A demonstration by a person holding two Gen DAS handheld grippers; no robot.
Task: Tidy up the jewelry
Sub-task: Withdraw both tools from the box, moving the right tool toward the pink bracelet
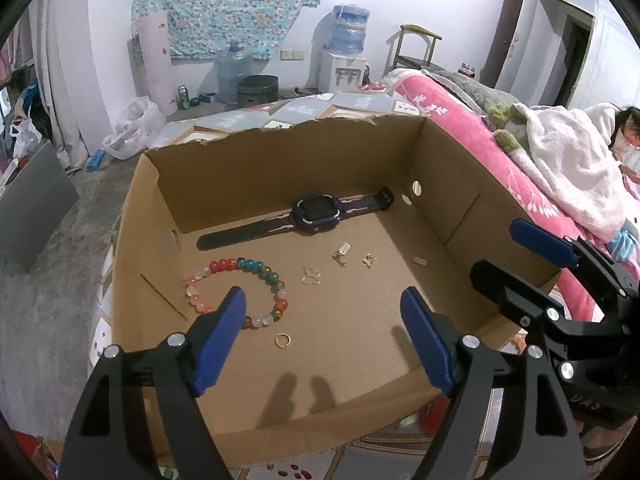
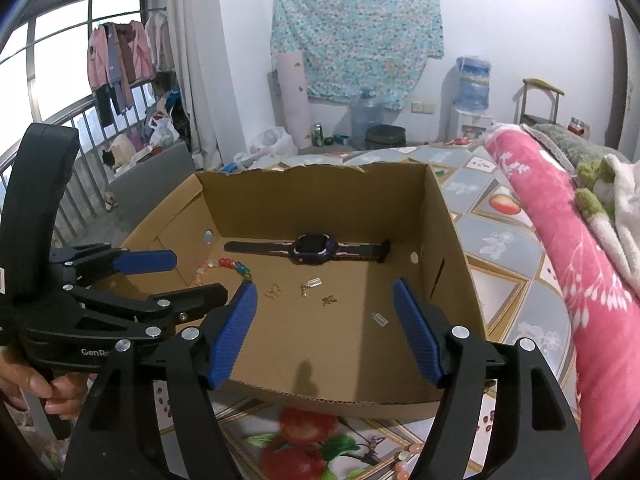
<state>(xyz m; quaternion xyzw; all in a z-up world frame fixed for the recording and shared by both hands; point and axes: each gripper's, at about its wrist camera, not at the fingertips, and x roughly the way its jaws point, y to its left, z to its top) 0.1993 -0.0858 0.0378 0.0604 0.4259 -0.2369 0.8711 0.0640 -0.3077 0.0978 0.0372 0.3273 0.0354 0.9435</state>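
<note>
An open cardboard box holds the jewelry. A dark purple smartwatch lies along its far wall. A colourful bead bracelet lies at the left, a gold ring in front of it. Small gold charms and silver tags lie mid-floor. My left gripper is open and empty above the box's near side. My right gripper is open and empty over the near edge.
The box stands on a table with a fruit-patterned cloth. A pink blanket lies to the right, with a person under it. Water bottles and a dispenser stand by the far wall.
</note>
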